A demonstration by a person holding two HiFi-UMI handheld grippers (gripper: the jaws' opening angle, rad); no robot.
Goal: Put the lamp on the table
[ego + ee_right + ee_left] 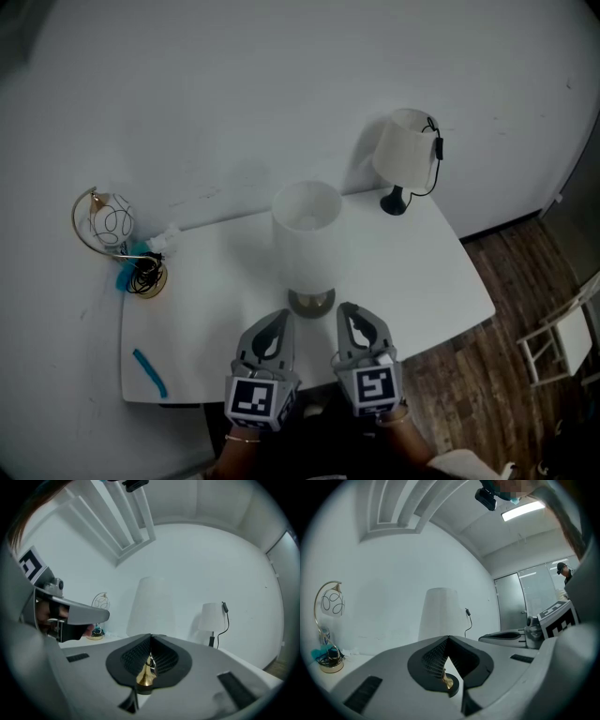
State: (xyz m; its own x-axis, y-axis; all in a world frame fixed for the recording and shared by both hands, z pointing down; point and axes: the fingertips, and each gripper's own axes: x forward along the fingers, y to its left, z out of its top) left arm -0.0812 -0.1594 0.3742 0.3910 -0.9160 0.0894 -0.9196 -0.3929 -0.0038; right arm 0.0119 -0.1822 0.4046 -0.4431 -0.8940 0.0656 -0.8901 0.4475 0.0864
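The lamp has a tall white shade (307,220) and a round brass base (311,302). It stands upright on the white table (422,272), near the front edge. My left gripper (278,321) and right gripper (351,312) sit side by side just in front of the base, one on each side of it. Both have their jaws shut, and no part of the lamp lies between the pads. In the left gripper view the shade (438,613) rises beyond the closed tips (449,638). In the right gripper view the shade (152,606) stands ahead, and the brass base (145,676) shows through the hollow under the tips (151,635).
A small white-shaded lamp on a black foot (403,155) stands at the table's back right corner. A gold ring lamp with a globe (103,225) sits at the left edge beside teal clutter (127,274). A blue strip (150,372) lies front left. A white chair (562,337) stands on the wooden floor.
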